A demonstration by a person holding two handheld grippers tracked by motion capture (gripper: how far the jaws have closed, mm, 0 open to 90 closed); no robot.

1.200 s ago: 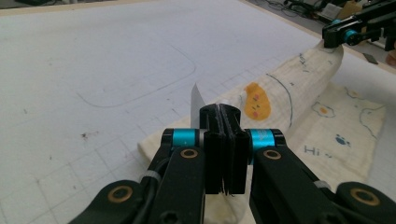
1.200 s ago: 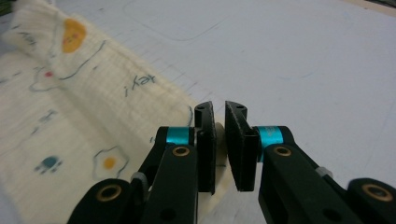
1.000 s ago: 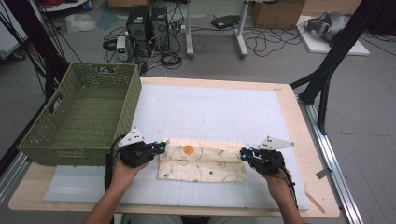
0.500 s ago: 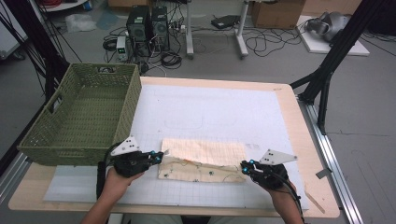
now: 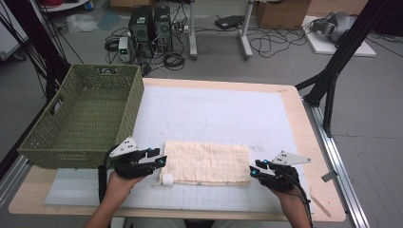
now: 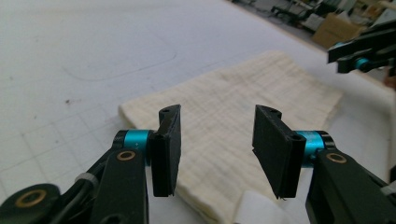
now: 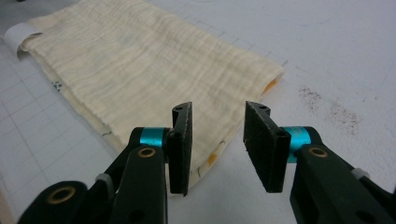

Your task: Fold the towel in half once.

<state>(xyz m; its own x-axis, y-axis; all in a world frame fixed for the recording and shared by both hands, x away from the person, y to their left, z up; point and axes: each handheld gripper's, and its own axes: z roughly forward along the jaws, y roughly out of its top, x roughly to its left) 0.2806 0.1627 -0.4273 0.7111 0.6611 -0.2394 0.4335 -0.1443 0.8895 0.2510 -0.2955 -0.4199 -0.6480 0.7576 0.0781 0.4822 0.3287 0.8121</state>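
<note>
A cream cloth [image 5: 206, 162] lies folded flat on the white mat [image 5: 214, 114] near the table's front edge. It is the same cloth [image 6: 243, 116] in the left gripper view and the cloth [image 7: 140, 60] in the right gripper view. A white label [image 5: 167, 180] sticks out at its front left corner. My left gripper [image 5: 161, 160] stands open at the cloth's left end, with nothing between its fingers [image 6: 167, 147]. My right gripper [image 5: 253, 171] is open at the cloth's front right corner, jaws apart over the edge, fingers [image 7: 180, 144] empty.
A green woven basket [image 5: 83, 116] stands at the table's left side, close behind the left hand. The wooden table edge [image 5: 328, 190] runs along the right. Beyond the table, cables and computer towers [image 5: 149, 23] lie on the floor.
The cloth's far half has been brought forward over the near half, hiding the printed side. Both grippers moved toward the front edge and let go of the cloth.
</note>
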